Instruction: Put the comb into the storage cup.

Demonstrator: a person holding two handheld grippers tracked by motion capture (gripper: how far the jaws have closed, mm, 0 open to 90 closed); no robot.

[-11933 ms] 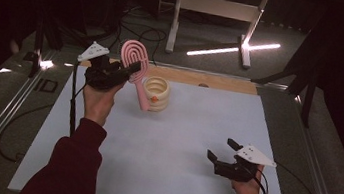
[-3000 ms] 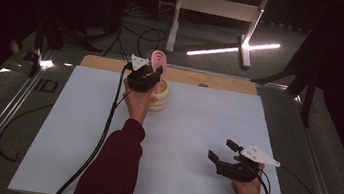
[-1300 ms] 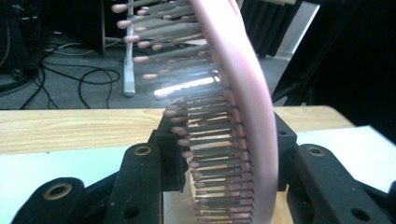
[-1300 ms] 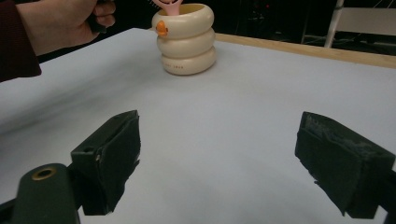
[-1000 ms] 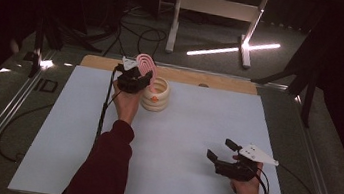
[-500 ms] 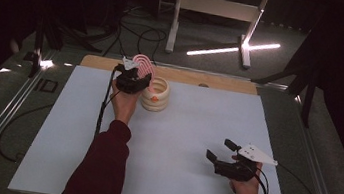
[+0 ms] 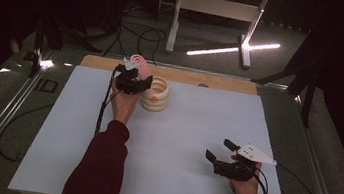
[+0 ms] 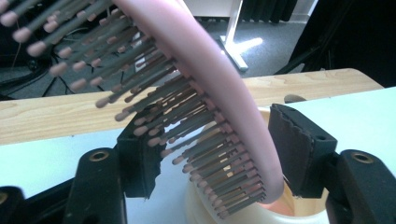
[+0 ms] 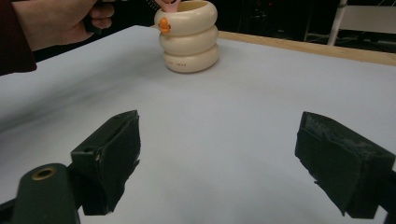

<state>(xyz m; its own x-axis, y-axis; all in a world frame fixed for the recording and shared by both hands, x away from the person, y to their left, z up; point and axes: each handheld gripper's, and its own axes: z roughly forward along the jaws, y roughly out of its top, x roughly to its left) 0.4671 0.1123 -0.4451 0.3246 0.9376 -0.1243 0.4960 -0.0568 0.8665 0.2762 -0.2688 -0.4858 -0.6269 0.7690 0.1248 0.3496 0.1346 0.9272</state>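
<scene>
**Brush let go, cup may tip**

The left tongs [image 8: 210,158] have just been opening; the jaws now stand apart on either side of the pink brush [image 8: 205,93], neither pad pressing it as far as I can tell. The brush leans with its handle down in the cream cup [image 7: 155,94], at the far side of the surface [image 7: 179,143], bristle head out over the rim. That top-heavy lean is the risk: pulling back, a jaw could snag the bristles (they sit right against one pad) and drag brush and cup over. The right tongs [image 7: 220,152] rest wide open and empty, well apart.
</scene>
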